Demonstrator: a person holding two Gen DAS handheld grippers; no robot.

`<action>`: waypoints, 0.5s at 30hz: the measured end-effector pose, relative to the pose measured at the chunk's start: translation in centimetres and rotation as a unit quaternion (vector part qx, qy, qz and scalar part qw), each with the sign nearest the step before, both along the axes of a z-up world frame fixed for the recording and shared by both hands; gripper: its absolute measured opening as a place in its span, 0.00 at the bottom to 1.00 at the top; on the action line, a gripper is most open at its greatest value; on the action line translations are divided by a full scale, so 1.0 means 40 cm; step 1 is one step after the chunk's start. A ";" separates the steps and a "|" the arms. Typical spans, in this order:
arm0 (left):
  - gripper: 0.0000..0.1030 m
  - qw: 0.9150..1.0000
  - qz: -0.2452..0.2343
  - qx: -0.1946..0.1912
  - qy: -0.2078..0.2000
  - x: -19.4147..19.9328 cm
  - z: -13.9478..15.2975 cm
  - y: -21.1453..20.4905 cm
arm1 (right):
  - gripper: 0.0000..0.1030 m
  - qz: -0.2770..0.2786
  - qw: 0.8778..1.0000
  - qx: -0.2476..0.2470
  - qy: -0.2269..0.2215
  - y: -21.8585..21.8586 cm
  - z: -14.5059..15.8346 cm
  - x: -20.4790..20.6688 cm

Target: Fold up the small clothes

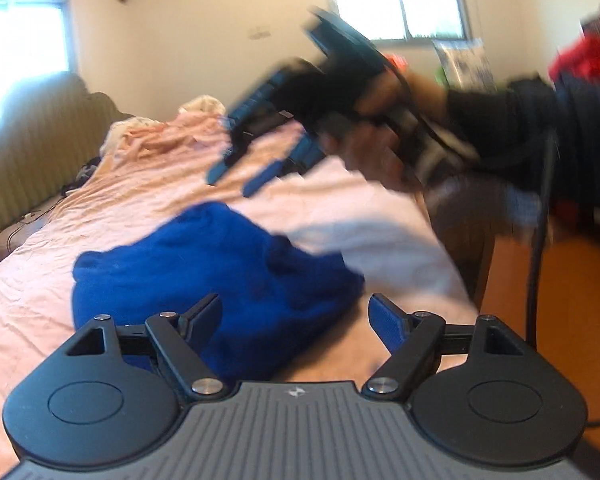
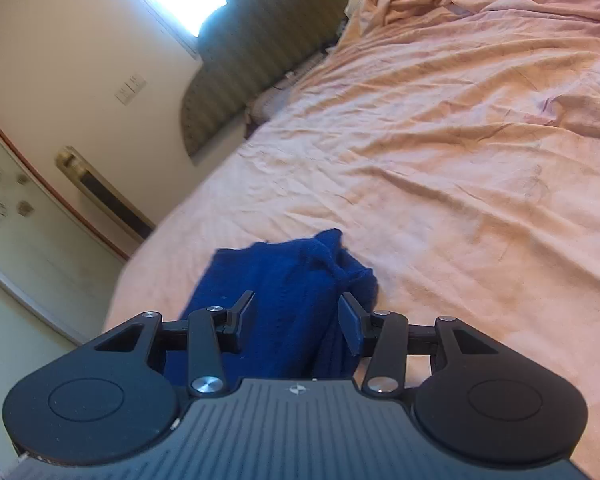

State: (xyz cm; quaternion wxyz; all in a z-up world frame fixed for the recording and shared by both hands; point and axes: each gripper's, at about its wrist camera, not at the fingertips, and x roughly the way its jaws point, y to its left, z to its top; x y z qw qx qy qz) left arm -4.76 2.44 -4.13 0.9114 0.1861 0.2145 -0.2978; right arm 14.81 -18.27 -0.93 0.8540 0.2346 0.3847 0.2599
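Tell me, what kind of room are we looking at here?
Most likely a bedroom in a home. A wide bed covered by a wrinkled pink cotton sheet fills the view, a padded striped olive headboard stands against the wall, and a crumpled royal-blue knitted garment lies on the sheet for folding.

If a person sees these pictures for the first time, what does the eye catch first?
First, the bright blue garment, lying crumpled on the pink bedsheet just ahead of the open left gripper. Next, the right gripper, blurred, above the bed and open, held by a hand.
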 end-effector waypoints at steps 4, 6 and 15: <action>0.78 0.998 -0.017 0.046 -0.030 0.008 -0.025 -0.058 | 0.38 0.005 0.997 -0.070 0.016 0.063 -0.025 0.042; 0.78 0.997 -0.021 0.052 -0.056 0.008 -0.026 -0.088 | 0.31 0.016 0.996 -0.087 0.017 0.086 -0.036 0.053; 0.24 0.998 -0.036 0.059 -0.011 0.067 -0.037 -0.135 | 0.10 0.015 0.996 -0.083 -0.001 0.050 -0.002 0.047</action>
